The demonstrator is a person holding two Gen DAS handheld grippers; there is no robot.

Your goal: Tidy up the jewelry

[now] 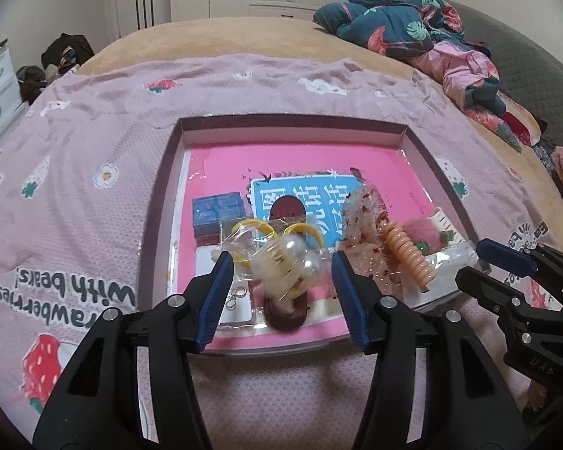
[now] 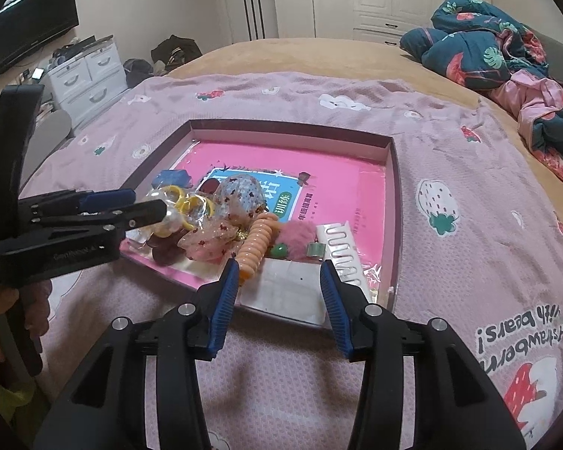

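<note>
Left claw [image 1: 279, 262] spread wide, holding nothing, bracketing the pearl piece [image 1: 294, 253] in its crinkly clear wrap. Right claw [image 2: 279, 268] likewise wide and empty, hovering at the near rim of the tray [image 2: 392, 172] over a white card [image 2: 292, 285].

To do this well: lower the left claw straight down so both blue pads meet the pearls themselves, not only the loose film (film alone likely slips); close slowly, lift gently.

Jewelry heaped at the tray's near edge, on the pink book [image 1: 319, 161]: yellow rings [image 1: 251, 227] touching the pearls at 11 o'clock, dark red clip [image 1: 286, 311] directly beneath, small silver clasp [image 1: 236, 296] at 8 o'clock, blue box [image 1: 216, 208] farther at 10 o'clock.

In the way: peach spiral hair tie [image 1: 407, 253] and sheer pink bow [image 1: 364, 206] just beside at 3 o'clock, pink fluffy clip [image 2: 296, 234] and white comb [image 2: 341, 251] beyond. Tangled wrap may drag the rings along. All on a bed with a pink blanket [image 1: 94, 138].
</note>
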